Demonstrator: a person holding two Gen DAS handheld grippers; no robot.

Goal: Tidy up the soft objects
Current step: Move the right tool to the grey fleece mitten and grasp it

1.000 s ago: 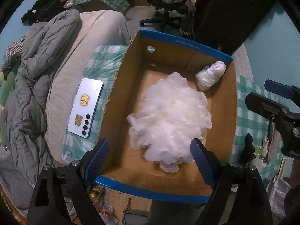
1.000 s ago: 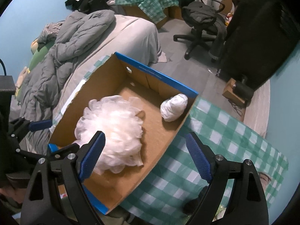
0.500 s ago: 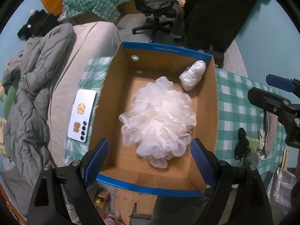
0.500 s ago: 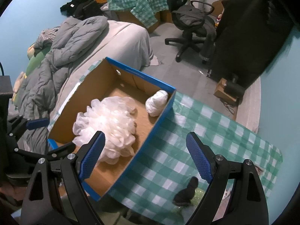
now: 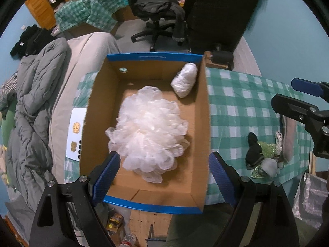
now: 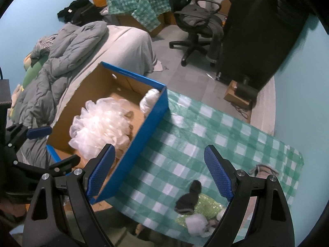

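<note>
A: Box sits right under the left gripper, with brown walls and a blue rim.

B: What is in it?

A: A big white puffy bath sponge lies on the box floor, just ahead of the left gripper and between its blue fingers. A small white bundle leans in the far right corner of the box, well past the sponge.

B: Is the left gripper holding anything?

A: No. Its jaws are spread wide and nothing is pinched. The fingers do not touch the sponge.

B: And the right gripper?

A: It is let go too, jaws wide apart, with nothing in them. The box is off to its left, and the green checked cloth is under it.

B: Are there more soft things?

A: Yes. A little pile lies on the cloth, near the right gripper's right finger and a bit below it. There is a black soft thing, a shiny green cloth and a white fluffy ball, all touching each other.

B: What is on the other side of the box?

A: A white phone lies flat, to the left of the left gripper, partly hidden by the box wall.
</note>
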